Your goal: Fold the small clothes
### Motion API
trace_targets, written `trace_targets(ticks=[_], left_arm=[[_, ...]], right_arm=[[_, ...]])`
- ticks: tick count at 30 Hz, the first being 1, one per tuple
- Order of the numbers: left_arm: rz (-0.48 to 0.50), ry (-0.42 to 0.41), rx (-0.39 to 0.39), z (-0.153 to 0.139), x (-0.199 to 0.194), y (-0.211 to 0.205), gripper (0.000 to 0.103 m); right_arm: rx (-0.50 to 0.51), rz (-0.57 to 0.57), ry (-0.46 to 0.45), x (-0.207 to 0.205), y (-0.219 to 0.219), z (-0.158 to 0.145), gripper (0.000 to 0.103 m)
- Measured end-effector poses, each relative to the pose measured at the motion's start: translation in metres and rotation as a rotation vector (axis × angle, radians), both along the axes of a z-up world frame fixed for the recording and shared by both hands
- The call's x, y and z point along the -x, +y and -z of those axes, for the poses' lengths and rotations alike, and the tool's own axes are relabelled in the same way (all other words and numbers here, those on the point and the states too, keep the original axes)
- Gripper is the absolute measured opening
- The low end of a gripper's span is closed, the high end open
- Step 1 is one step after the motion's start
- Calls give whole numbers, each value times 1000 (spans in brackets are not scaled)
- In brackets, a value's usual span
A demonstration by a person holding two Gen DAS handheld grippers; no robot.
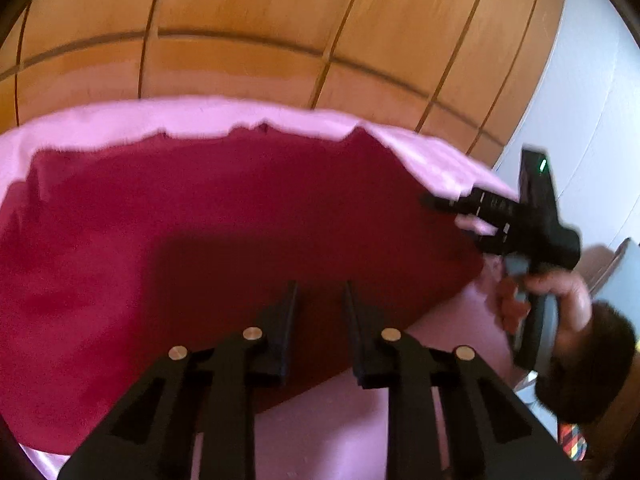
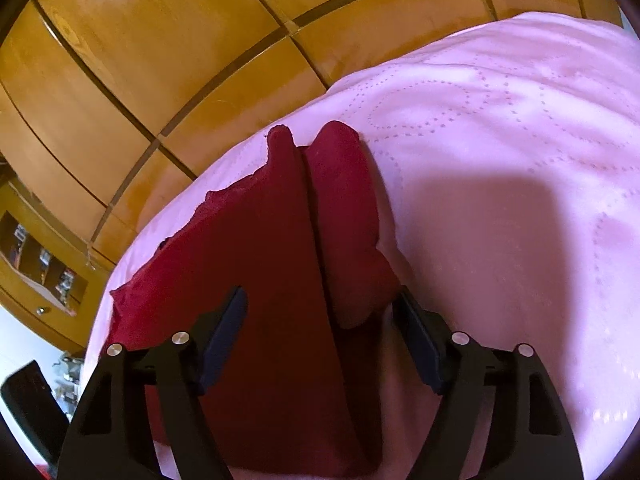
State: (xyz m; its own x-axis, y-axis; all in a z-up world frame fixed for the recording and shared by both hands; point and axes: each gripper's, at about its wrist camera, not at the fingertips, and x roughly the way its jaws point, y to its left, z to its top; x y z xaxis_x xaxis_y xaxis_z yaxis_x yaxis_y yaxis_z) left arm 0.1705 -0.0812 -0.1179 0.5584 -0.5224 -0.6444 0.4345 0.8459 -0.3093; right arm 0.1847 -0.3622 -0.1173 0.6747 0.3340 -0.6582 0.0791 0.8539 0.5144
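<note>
A dark red garment (image 1: 200, 220) lies spread flat on a pink quilted bedspread (image 1: 340, 420). My left gripper (image 1: 320, 296) hovers over the garment's near edge. Its jaws stand narrow, with a gap between them and no cloth bunched in it. In the left wrist view a hand holds my right gripper (image 1: 460, 220) at the garment's right edge. In the right wrist view my right gripper (image 2: 320, 320) is wide open. It straddles a long fold line of the garment (image 2: 280, 260) and a sleeve-like flap (image 2: 348, 200), and its pads do not touch the cloth.
Wooden wardrobe doors (image 1: 280, 40) rise close behind the bed. The bedspread (image 2: 500, 140) stretches bare to the right of the garment. A white wall (image 1: 592, 120) stands at the right. A shelf unit with small items (image 2: 40, 268) is at the left.
</note>
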Motion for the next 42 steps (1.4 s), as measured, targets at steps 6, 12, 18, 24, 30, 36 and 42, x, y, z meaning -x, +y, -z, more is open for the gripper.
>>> trace_targets(ticks=[6, 12, 18, 24, 30, 36, 42], left_arm=[[-5, 31, 7, 13, -4, 2, 21], [-5, 38, 24, 17, -5, 3, 21], [-6, 16, 20, 15, -2, 4, 23], [13, -33, 55, -4, 5, 7, 71], [-111, -120, -27, -26, 5, 29, 91], [-283, -64, 24, -28, -7, 79, 94], [-331, -20, 49, -15, -16, 98, 94]], right_arm=[[-38, -2, 0, -17, -3, 0, 65], [-177, -64, -29, -28, 0, 5, 63], [-183, -63, 26, -29, 3, 4, 24], [-258, -55, -16, -19, -3, -15, 18], [-314, -19, -50, -10, -29, -38, 17], [-292, 32, -69, -1, -58, -50, 17], [-146, -4, 19, -3, -50, -41, 18]])
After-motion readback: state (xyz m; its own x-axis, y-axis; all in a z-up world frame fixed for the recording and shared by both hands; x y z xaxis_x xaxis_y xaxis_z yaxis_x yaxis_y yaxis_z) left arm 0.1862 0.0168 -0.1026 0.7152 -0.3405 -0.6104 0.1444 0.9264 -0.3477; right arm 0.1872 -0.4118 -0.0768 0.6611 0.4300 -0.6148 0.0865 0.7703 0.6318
